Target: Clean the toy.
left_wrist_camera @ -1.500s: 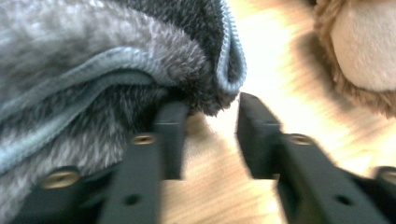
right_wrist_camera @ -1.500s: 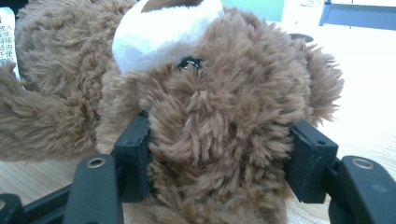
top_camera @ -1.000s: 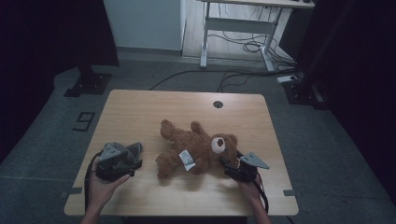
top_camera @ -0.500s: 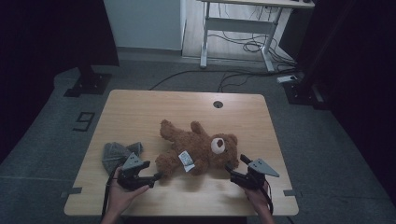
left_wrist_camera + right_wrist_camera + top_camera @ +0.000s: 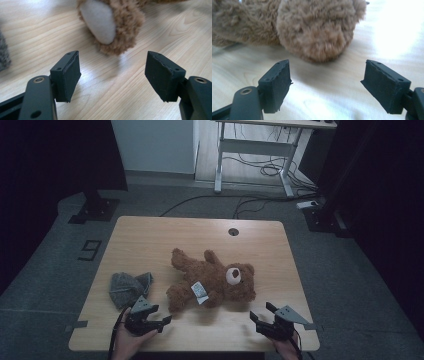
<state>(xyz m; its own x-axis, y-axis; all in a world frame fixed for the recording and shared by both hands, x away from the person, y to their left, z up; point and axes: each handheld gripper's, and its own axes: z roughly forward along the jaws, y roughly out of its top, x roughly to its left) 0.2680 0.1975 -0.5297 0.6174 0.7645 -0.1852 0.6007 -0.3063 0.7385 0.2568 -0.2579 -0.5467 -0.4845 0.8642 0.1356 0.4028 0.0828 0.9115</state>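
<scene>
While both jaws stand spread with nothing between them, the left hand-held gripper (image 5: pixel 161 323) sits low over the pale wooden tabletop (image 5: pixel 150 240), pointing at the white-soled foot (image 5: pixel 98 21) of the fluffy brown teddy bear (image 5: pixel 212 280) just ahead. The right hand-held gripper (image 5: pixel 262 316), its jaws having just been opening and equally empty, faces the bear's round head (image 5: pixel 317 30). The bear lies on its back, long axis running across between the two. A crumpled grey knitted cloth (image 5: pixel 127 287) rests beside the left hand-held gripper.

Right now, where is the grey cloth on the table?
In the high view the grey cloth lies near the table's front left, left of the teddy bear and just behind the left gripper.
</scene>
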